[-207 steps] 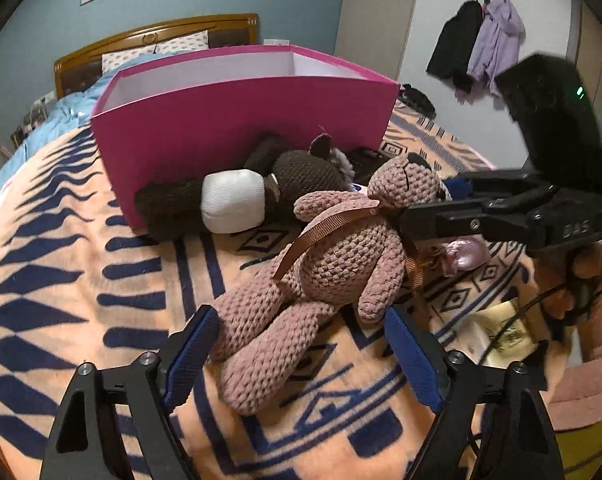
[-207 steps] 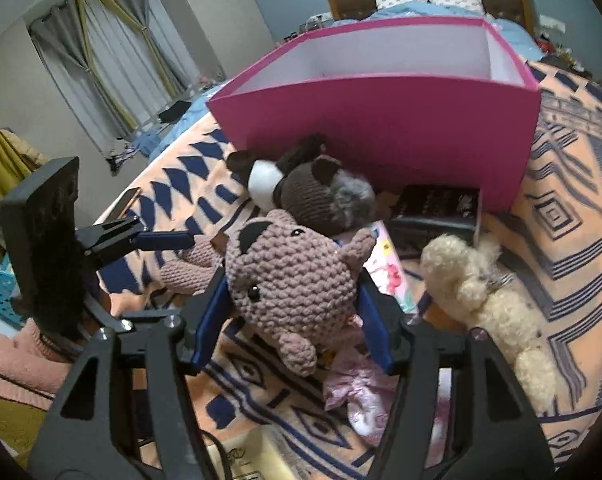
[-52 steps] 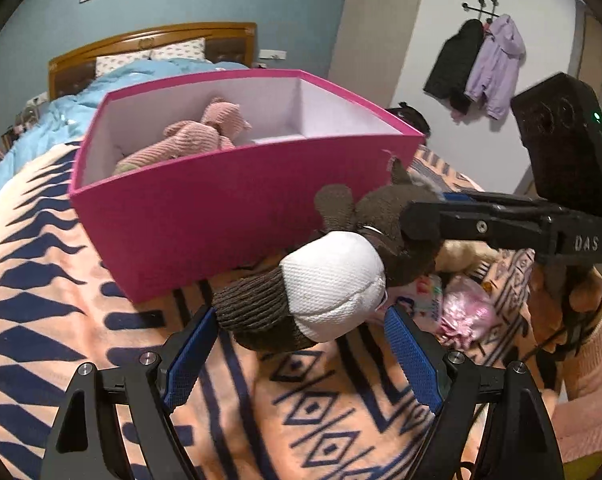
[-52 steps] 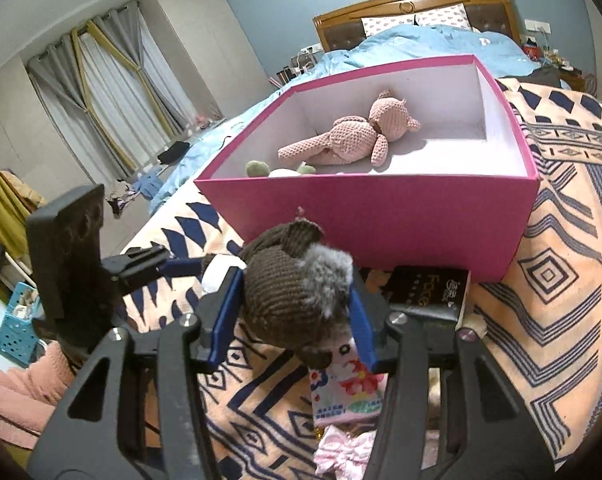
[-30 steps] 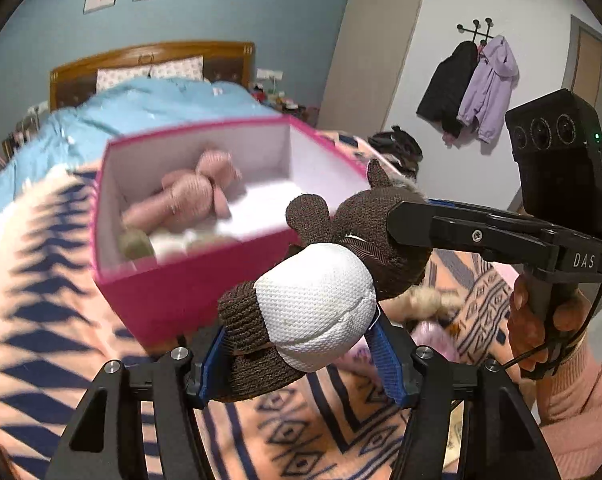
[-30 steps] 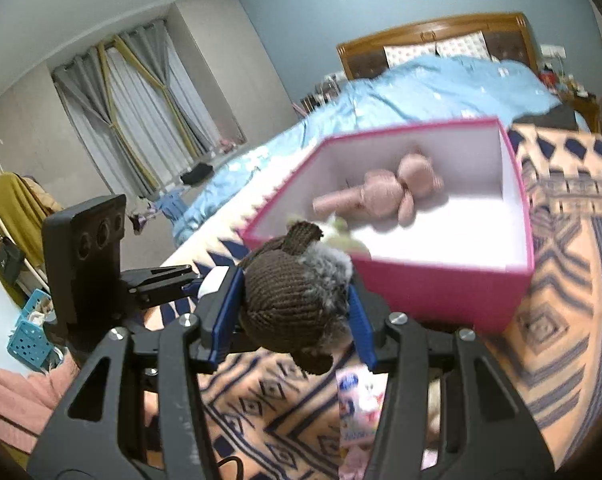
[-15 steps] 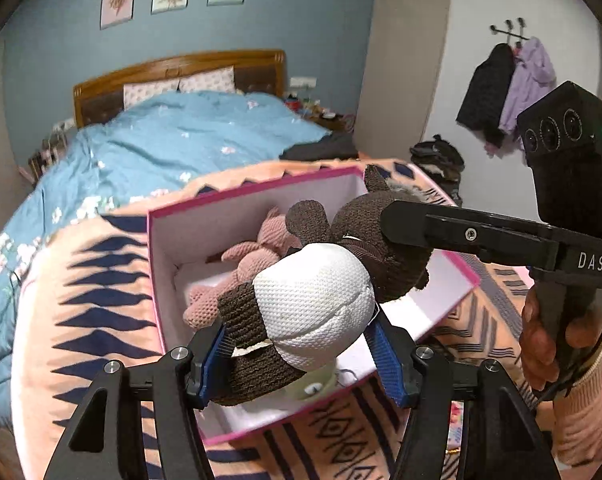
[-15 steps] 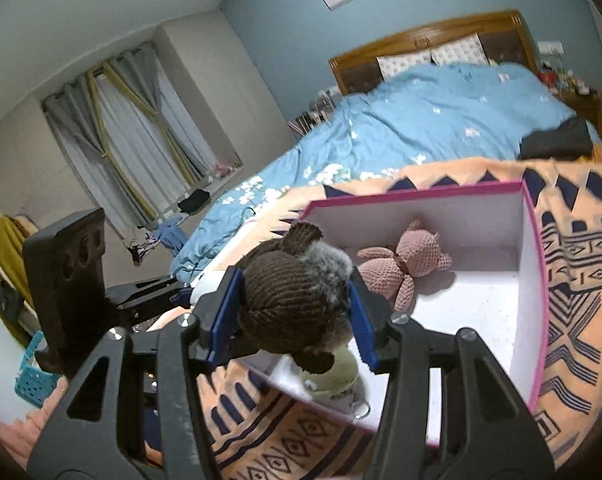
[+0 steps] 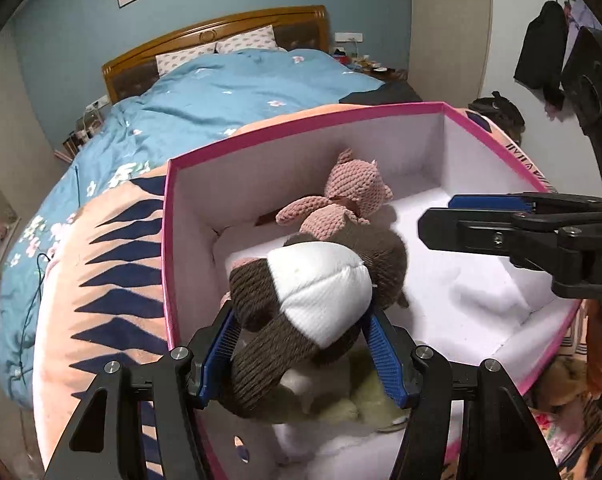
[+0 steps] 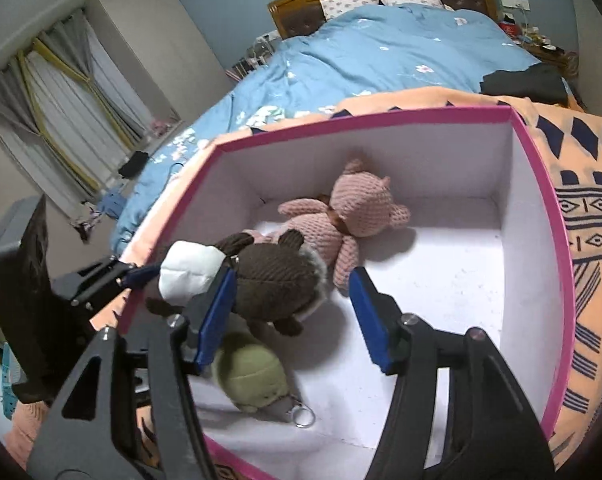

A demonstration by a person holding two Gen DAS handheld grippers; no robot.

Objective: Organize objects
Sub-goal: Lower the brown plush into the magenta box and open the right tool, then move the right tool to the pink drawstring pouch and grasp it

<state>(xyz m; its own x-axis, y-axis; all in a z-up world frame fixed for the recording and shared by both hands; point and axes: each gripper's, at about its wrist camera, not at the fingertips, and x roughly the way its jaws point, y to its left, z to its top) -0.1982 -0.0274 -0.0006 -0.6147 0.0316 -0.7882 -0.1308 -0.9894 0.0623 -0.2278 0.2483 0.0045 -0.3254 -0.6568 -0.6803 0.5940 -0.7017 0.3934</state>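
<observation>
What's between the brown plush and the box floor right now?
Partly blocked. The brown plush, shut in the left gripper, hangs over the pink bear's legs and a green plush. Bare floor of the pink box lies toward the right.

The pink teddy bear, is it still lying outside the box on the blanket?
No, the pink teddy bear lies inside the pink box, on its white floor near the back wall.

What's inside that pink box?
Inside the pink box: a pink knitted bear, a green plush toy with a key ring, and a brown plush toy being lowered in. Whatever lies under the toys is hidden.
</observation>
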